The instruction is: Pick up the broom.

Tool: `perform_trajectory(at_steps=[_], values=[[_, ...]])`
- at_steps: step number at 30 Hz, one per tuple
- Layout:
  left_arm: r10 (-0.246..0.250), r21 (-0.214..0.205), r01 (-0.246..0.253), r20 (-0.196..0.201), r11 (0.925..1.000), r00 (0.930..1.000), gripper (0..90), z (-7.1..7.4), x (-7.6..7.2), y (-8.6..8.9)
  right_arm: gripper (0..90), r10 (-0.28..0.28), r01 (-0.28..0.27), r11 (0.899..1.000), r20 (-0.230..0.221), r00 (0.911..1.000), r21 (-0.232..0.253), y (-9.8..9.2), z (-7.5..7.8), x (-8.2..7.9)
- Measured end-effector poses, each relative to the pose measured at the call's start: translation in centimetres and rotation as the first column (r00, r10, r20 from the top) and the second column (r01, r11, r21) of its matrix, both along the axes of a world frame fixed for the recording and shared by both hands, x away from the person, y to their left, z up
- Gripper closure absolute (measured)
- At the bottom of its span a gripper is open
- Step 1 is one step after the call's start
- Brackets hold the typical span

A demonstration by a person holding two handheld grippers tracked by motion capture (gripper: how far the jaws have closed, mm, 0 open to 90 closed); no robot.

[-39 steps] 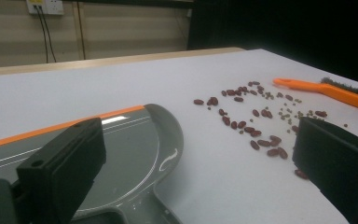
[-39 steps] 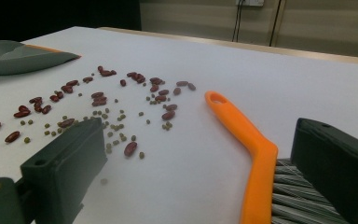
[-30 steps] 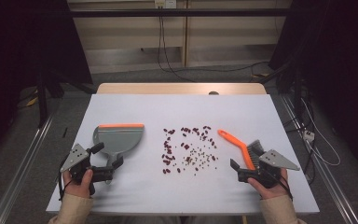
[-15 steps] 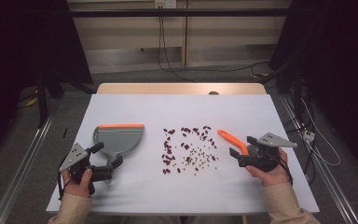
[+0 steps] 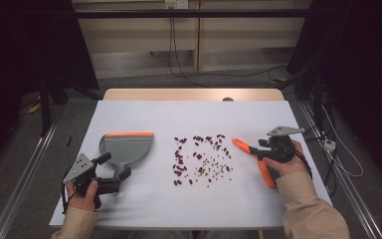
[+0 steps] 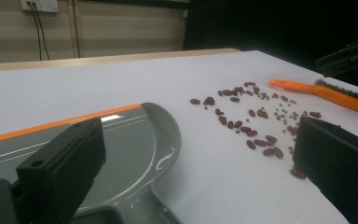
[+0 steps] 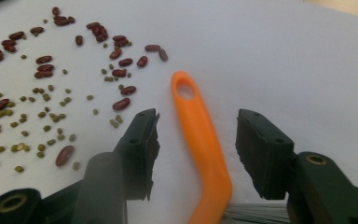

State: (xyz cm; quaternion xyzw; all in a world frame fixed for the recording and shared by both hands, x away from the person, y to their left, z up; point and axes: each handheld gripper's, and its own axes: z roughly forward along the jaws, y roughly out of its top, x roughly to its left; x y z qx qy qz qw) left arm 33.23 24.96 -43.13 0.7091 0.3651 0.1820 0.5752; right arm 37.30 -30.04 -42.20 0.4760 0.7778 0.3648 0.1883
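Now right gripper [image 7: 196,154] fingers half apart, just closing, astride the orange brush handle [image 7: 200,140], not yet touching; left gripper [image 6: 200,186] fingers wide apart.

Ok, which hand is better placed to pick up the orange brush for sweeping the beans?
The right. The right gripper already straddles the brush handle, its jaws just closing with gaps on both sides. The left gripper waits by the dustpan, across the beans.

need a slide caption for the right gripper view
Right gripper closing, fingers either side of the orange brush handle, not yet touching, beside scattered beans.
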Motion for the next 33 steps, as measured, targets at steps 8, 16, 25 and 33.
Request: perform_trajectory(at_steps=[8,16,25,33], values=[[-0.005,0.001,0.005,-0.002,1.0,1.0,2.5,-0.1,0.0,0.0,57.7,-0.011,0.007,1.0,-0.114,0.9934,-0.031,-0.3,-1.0,1.2],[-0.009,0.0,0.009,-0.007,1.0,0.9999,2.5,-0.2,0.1,-0.1,64.0,0.008,-0.021,0.998,-0.195,0.9808,-0.062,-0.4,-1.6,2.0],[-0.007,0.002,0.007,-0.014,1.0,0.9999,2.5,-0.3,0.1,-0.1,65.2,0.085,-0.135,0.977,-0.276,0.9574,-0.166,0.4,-2.2,3.7],[-0.016,0.012,0.016,-0.009,0.9998,0.9998,2.5,-0.2,0.2,-0.5,70.7,0.076,-0.131,0.98,-0.329,0.9411,-0.148,0.3,-2.1,4.5]])
